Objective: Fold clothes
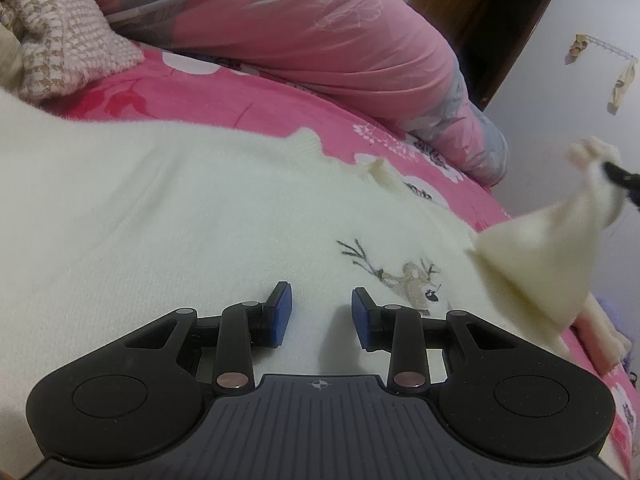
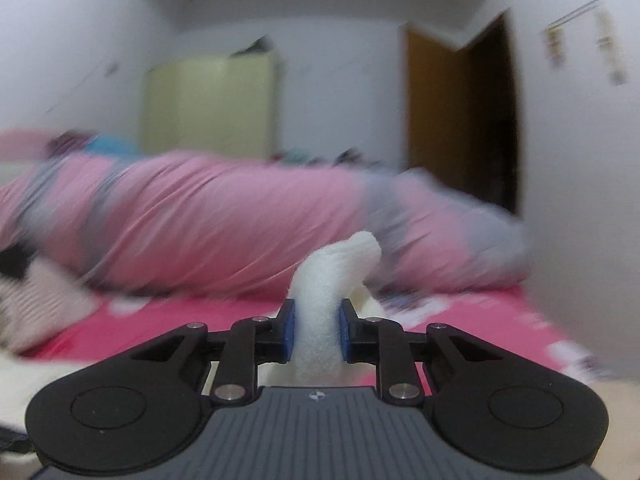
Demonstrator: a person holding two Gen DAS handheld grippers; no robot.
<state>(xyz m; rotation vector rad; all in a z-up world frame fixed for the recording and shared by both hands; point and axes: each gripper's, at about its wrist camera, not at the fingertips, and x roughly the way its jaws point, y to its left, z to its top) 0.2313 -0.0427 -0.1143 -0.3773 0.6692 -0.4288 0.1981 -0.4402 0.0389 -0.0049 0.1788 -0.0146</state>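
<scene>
A white knit sweater [image 1: 160, 220] with an embroidered deer [image 1: 408, 280] lies spread on the pink floral bedsheet [image 1: 180, 92]. My left gripper [image 1: 321, 304] rests low over the sweater's middle, its blue pads apart with only flat fabric showing between them. At the right edge of the left wrist view, a part of the sweater [image 1: 540, 260] is pulled up into a cone, with my right gripper [image 1: 618, 174] holding its tip. In the blurred right wrist view, my right gripper [image 2: 317, 334] is shut on a bunched strip of white sweater fabric [image 2: 340, 264] that sticks up past the pads.
A bulky pink and grey quilt [image 1: 320, 32] lies along the far side of the bed. A beige and pink knit garment [image 1: 52, 40] is heaped at the far left. Beyond the bed are a dark doorway [image 1: 500, 32] and a pale wardrobe [image 2: 208, 104].
</scene>
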